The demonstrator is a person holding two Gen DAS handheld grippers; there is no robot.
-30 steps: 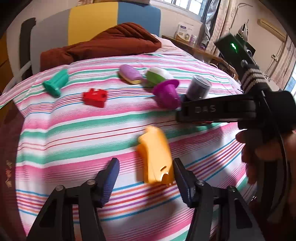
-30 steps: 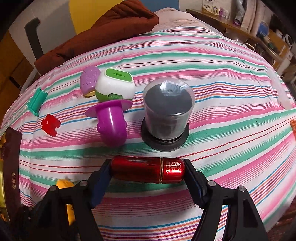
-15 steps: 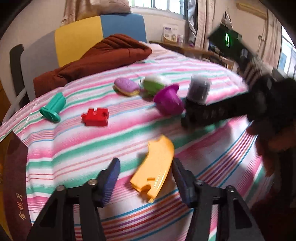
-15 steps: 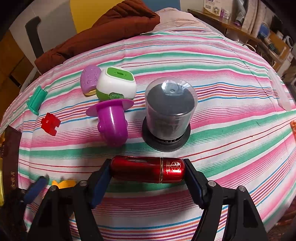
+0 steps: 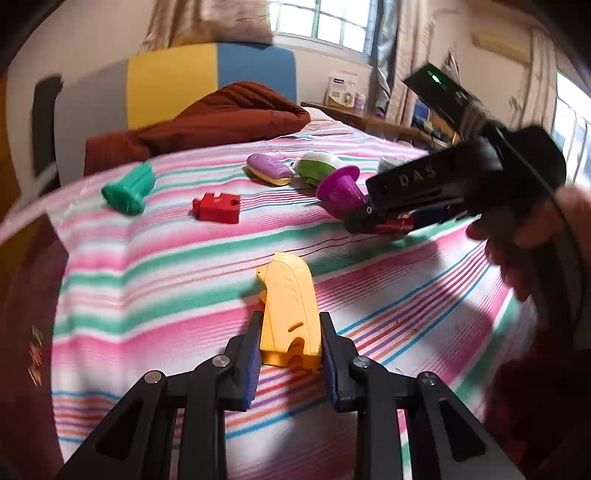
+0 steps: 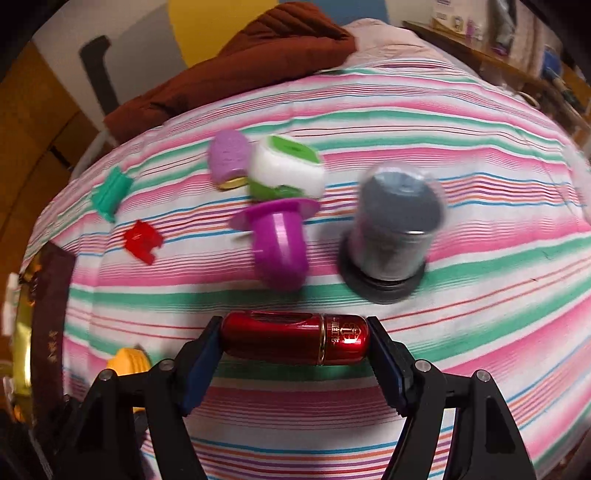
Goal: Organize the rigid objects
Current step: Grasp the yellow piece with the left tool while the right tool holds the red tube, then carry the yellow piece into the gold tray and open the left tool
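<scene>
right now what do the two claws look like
Both are black, angular linkage frames with silver pivot screws. The left claw and right claw have dark blue pads inside the fingers. The right one's body reads "DAS" in pale letters, with a green light on top.

Daylight from blown-out windows (image 5: 325,26), soft shadows on striped bedspread (image 5: 155,280), strong fisheye bending with dark corners, motion blur, worst in right wrist view.
</scene>
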